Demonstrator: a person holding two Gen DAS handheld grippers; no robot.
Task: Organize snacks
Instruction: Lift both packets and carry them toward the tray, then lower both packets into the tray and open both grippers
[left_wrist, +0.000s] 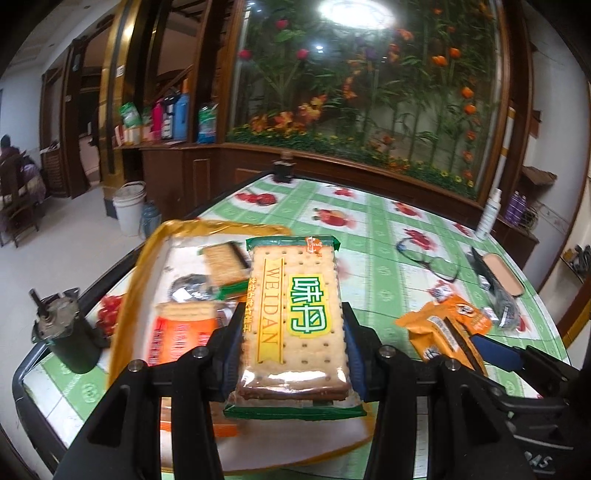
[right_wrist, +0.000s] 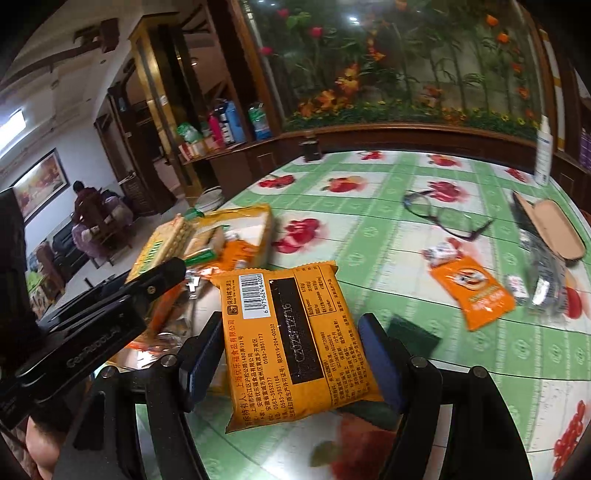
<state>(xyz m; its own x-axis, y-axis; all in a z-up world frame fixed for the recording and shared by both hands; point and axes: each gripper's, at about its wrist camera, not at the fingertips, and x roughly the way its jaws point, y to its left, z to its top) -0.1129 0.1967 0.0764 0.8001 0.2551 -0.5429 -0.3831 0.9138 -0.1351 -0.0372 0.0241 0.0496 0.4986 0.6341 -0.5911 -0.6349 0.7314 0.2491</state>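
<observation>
Two light, crinkly packets are pinched by their side edges: the left hand-held gripper (left_wrist: 291, 354) clamps brittle crackers (left_wrist: 295, 317) mid-frame, the right hand-held gripper (right_wrist: 291, 362) clamps the slippery orange pack (right_wrist: 295, 347).

- Green-edged cracker pack (left_wrist: 295, 317), clear wrap, held lengthwise above the yellow-rimmed tray (left_wrist: 147, 254).
- Orange snack packet (right_wrist: 295, 347), barcode side up, held above the desk.
- More cracker packs (left_wrist: 177, 332) lie in the tray.
- Another orange packet (right_wrist: 472, 291) lies flat near the desk's right edge.
</observation>
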